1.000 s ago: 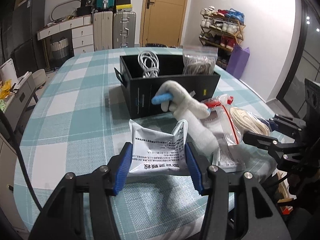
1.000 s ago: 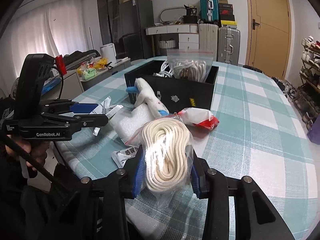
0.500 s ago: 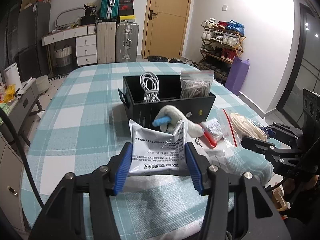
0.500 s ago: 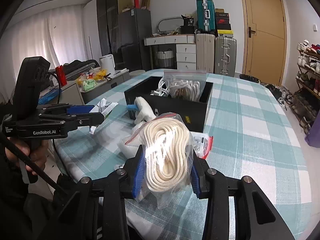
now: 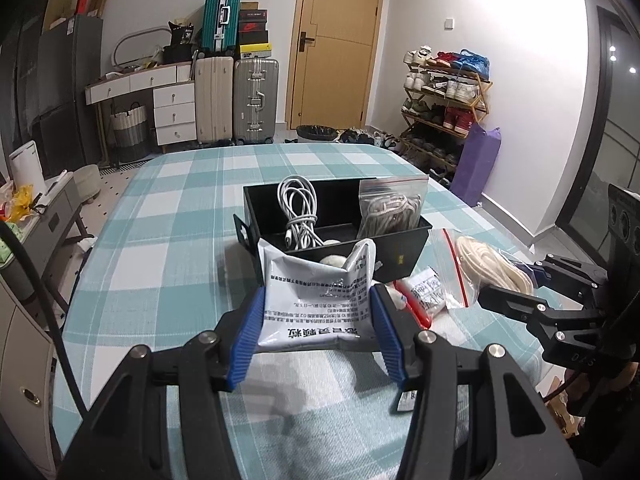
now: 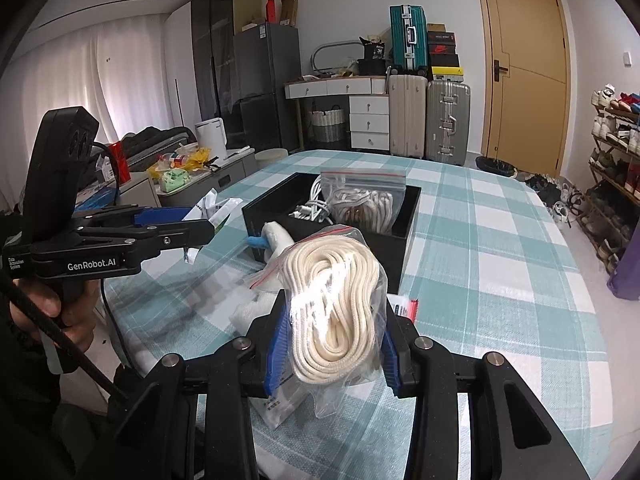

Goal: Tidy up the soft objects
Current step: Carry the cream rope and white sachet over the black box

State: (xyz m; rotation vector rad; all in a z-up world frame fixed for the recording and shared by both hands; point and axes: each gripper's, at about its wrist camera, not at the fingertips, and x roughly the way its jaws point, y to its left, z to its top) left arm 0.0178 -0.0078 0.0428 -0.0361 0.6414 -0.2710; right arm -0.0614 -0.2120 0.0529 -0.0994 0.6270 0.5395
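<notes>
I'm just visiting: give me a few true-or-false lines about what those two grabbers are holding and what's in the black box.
1. The left gripper clamps a white printed packet. True.
2. The right gripper is empty. False: it is shut on a bagged coil of cream rope.
3. The black box holds a white cable and another bag of rope. True.
4. The box sits on a bare wooden table. False: on a teal checked tablecloth.
</notes>
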